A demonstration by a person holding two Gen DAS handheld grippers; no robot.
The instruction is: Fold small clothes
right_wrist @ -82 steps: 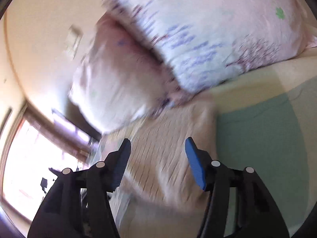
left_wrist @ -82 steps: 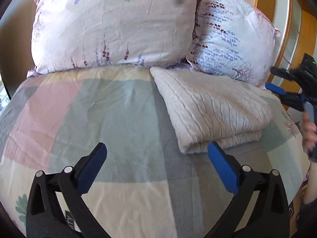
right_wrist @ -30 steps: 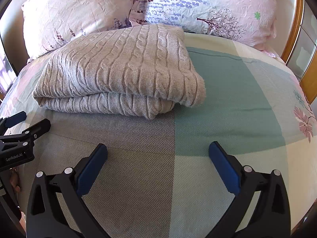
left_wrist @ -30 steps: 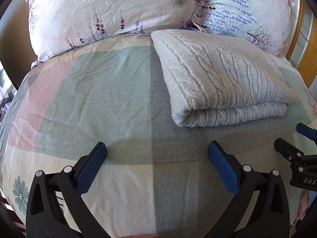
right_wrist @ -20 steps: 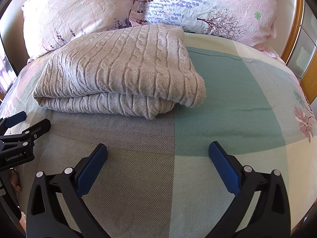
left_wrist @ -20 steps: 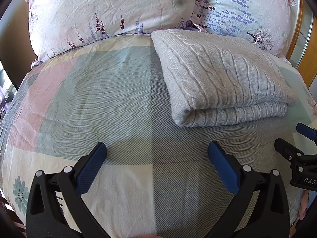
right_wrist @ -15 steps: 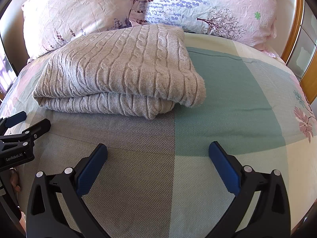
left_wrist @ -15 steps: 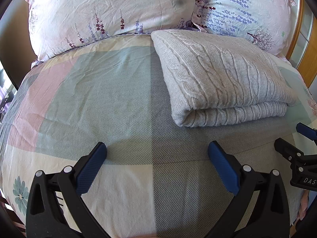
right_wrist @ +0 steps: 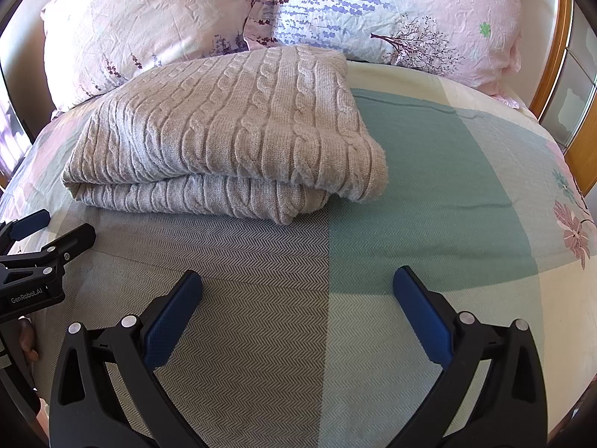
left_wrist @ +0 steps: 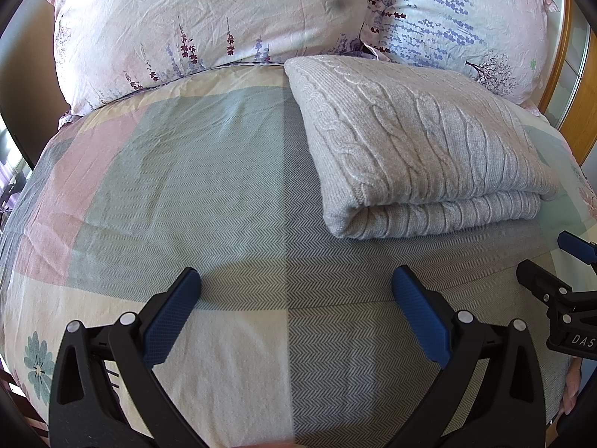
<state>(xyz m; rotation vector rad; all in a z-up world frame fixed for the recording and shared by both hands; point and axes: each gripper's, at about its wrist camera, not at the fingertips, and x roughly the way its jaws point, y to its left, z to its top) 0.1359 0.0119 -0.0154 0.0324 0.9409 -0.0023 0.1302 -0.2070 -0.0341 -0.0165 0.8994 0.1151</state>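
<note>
A grey cable-knit sweater (left_wrist: pixel 418 142) lies folded in a neat rectangle on the patchwork bedcover, its far edge against the pillows; it also shows in the right wrist view (right_wrist: pixel 231 134). My left gripper (left_wrist: pixel 294 287) is open and empty above the cover, short of the sweater's near left corner. My right gripper (right_wrist: pixel 296 287) is open and empty, short of the sweater's near right corner. Each gripper shows at the edge of the other's view: the right one (left_wrist: pixel 559 261) and the left one (right_wrist: pixel 48 231).
Two floral pillows (left_wrist: pixel 209 18) (right_wrist: pixel 391 11) stand along the head of the bed. A wooden frame (right_wrist: pixel 556 56) runs along the right side. The bedcover (left_wrist: pixel 168 171) stretches wide to the left of the sweater and to its right (right_wrist: pixel 447 186).
Since 2.7 s ago both grippers have drawn back and steadied, side by side, facing the folded sweater. Over the last second nothing has moved.
</note>
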